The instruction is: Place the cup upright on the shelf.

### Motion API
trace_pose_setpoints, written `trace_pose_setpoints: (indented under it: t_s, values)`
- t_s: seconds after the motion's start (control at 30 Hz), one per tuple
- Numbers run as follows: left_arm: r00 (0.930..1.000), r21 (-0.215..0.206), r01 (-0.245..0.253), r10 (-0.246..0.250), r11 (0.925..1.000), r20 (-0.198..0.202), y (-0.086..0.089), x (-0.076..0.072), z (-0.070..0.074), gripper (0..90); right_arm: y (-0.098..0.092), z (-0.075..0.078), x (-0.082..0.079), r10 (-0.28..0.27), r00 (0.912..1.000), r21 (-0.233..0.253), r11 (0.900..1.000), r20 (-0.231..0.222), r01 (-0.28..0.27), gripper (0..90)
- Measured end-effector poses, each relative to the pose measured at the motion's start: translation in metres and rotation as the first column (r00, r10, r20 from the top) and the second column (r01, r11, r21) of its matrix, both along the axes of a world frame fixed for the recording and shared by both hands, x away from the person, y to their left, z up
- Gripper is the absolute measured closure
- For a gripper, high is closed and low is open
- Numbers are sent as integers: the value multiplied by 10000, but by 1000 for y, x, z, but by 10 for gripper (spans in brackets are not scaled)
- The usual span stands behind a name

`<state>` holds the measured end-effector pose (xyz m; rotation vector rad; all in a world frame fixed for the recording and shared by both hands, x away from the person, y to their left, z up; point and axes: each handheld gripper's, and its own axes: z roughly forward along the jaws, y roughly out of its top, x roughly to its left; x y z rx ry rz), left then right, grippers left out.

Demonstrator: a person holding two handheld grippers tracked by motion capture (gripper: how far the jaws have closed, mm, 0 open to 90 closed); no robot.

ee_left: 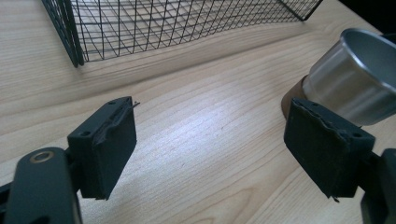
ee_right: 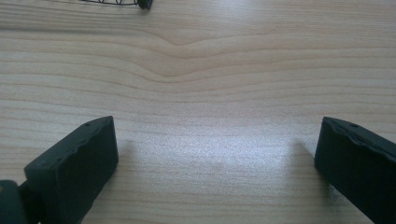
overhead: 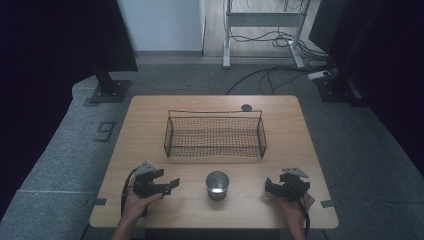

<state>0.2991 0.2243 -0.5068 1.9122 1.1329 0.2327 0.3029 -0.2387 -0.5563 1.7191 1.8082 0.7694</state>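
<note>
A shiny metal cup point(overhead: 217, 184) stands upright near the table's front edge, between my two grippers. Behind it, a black wire basket point(overhead: 215, 134) sits in the middle of the table with nothing visible in it. My left gripper point(overhead: 170, 185) rests at the front left, open, its jaws pointing toward the cup. In the left gripper view the cup point(ee_left: 359, 74) stands just past the right jaw, and the basket point(ee_left: 177, 23) lies ahead. My right gripper point(overhead: 268, 188) is at the front right, open over bare wood point(ee_right: 205, 116).
The wooden table point(overhead: 150, 120) has a small dark round cap point(overhead: 246, 107) at its back edge. Dark curtains and stand bases flank the table; a desk frame and cables lie on the floor beyond. Bare wood lies to the left and right of the basket.
</note>
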Motion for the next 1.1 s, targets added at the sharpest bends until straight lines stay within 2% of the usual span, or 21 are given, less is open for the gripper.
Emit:
trace_pose_setpoints:
  t_s: [0.23,0.73,0.87,1.1]
  values:
    - [10000,57,87,-87,9999,6,-4,-1,-1,175,-1,0,0,144,9999,-8,9999,16,-144,3]
    - [9996,-87,172,-170,9998,214,-3,-5,7,174,-2,0,-1,144,9999,-22,9999,43,-144,10]
    - [9993,-99,175,-172,9998,334,-5,-8,10,174,-2,0,-1,142,9999,-21,9999,45,-142,10]
    - [9971,-27,486,-484,9988,582,-12,-15,18,168,-3,0,-1,234,9997,-16,9997,47,-234,14]
